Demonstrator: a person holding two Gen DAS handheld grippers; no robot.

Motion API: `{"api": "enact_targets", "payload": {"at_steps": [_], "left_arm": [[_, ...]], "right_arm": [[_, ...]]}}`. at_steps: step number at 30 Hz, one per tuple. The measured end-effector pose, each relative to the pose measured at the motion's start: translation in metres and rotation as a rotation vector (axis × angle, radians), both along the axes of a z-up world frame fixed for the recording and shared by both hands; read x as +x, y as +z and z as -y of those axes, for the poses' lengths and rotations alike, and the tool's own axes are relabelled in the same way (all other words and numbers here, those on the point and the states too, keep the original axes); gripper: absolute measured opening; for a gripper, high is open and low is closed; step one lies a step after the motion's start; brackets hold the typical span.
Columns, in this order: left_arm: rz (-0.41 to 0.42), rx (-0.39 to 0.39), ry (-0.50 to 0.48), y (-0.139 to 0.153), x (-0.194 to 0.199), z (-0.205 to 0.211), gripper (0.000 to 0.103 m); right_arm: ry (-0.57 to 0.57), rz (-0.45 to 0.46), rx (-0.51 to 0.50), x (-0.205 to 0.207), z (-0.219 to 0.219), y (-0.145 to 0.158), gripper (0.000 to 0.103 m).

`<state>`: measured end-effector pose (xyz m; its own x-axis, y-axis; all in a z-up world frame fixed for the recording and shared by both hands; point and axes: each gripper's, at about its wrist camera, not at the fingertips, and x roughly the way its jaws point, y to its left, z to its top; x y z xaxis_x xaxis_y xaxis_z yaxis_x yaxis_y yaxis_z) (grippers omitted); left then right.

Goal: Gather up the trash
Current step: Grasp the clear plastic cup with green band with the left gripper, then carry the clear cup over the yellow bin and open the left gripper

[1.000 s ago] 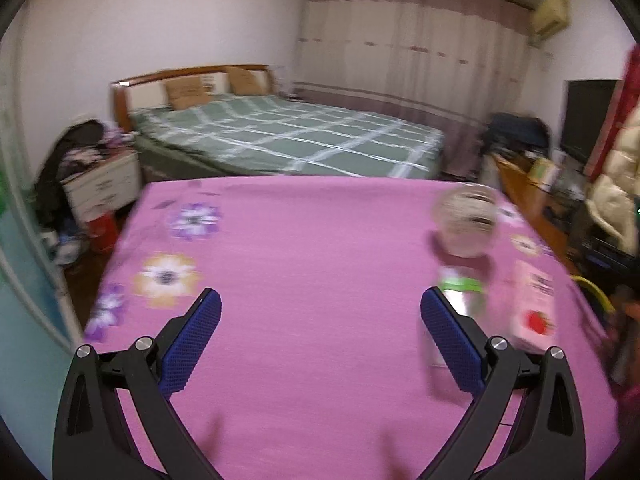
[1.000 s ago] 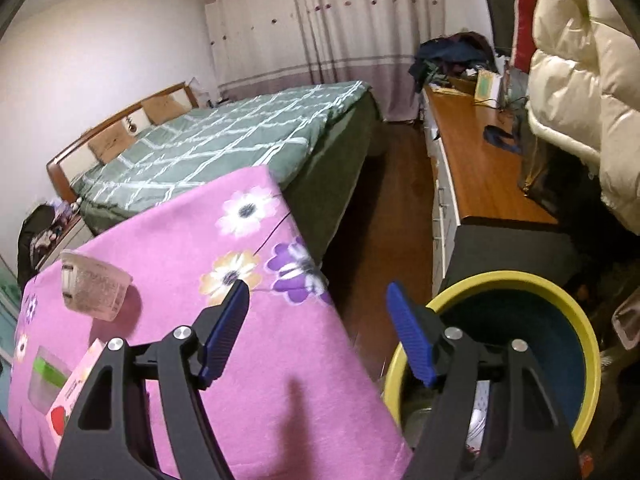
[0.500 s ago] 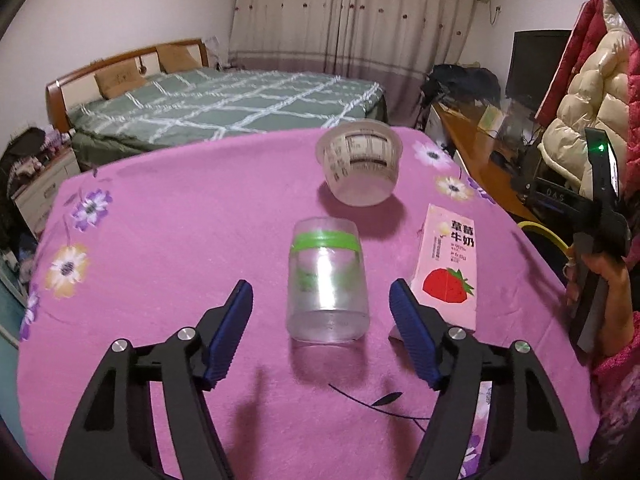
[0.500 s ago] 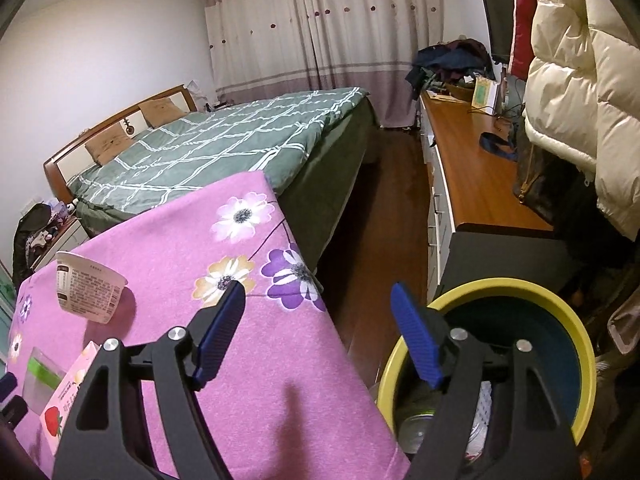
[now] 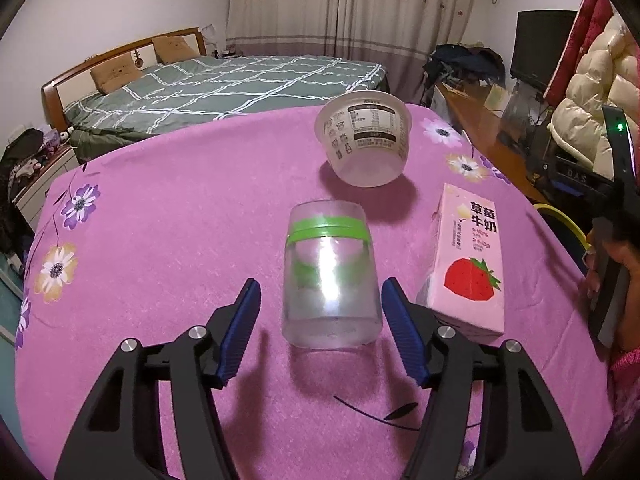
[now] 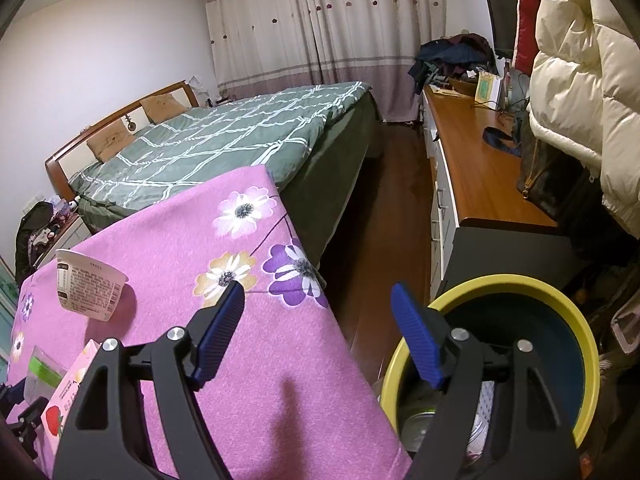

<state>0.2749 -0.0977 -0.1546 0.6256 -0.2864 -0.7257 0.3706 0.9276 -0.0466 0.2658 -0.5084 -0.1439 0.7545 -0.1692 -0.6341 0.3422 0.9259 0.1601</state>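
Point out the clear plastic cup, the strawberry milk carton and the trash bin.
clear plastic cup (image 5: 330,276), left wrist view, side wall
strawberry milk carton (image 5: 468,264), left wrist view, printed top face
trash bin (image 6: 496,282), right wrist view, yellow rim

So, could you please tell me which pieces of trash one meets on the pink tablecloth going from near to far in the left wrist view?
Clear plastic cup with a green band → pink strawberry milk carton → white yogurt tub.
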Motion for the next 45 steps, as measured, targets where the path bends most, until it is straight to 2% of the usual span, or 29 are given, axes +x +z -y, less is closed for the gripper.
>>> {"api": "enact_targets", "payload": {"at_steps": [7, 12, 23, 39, 45], "left_arm": [[-0.011, -0.002, -0.007, -0.001, 0.003, 0.002, 0.05], [0.005, -0.005, -0.002, 0.003, 0.0, 0.001, 0.05], [0.085, 0.011, -0.012, 0.038, -0.009, -0.002, 0.049], [0.066, 0.031, -0.013, 0.031, -0.012, 0.002, 0.049], [0.063, 0.023, -0.01, 0.032, -0.029, -0.007, 0.049]], "right_arm": [[0.002, -0.002, 0.006, 0.001, -0.001, -0.002, 0.073], [0.002, -0.002, 0.006, 0.001, 0.0, -0.001, 0.073], [0.005, -0.003, 0.011, 0.002, -0.001, -0.002, 0.073], [0.007, -0.003, 0.013, 0.003, 0.001, -0.001, 0.074], [0.011, -0.006, 0.014, 0.003, 0.0, -0.002, 0.074]]}}
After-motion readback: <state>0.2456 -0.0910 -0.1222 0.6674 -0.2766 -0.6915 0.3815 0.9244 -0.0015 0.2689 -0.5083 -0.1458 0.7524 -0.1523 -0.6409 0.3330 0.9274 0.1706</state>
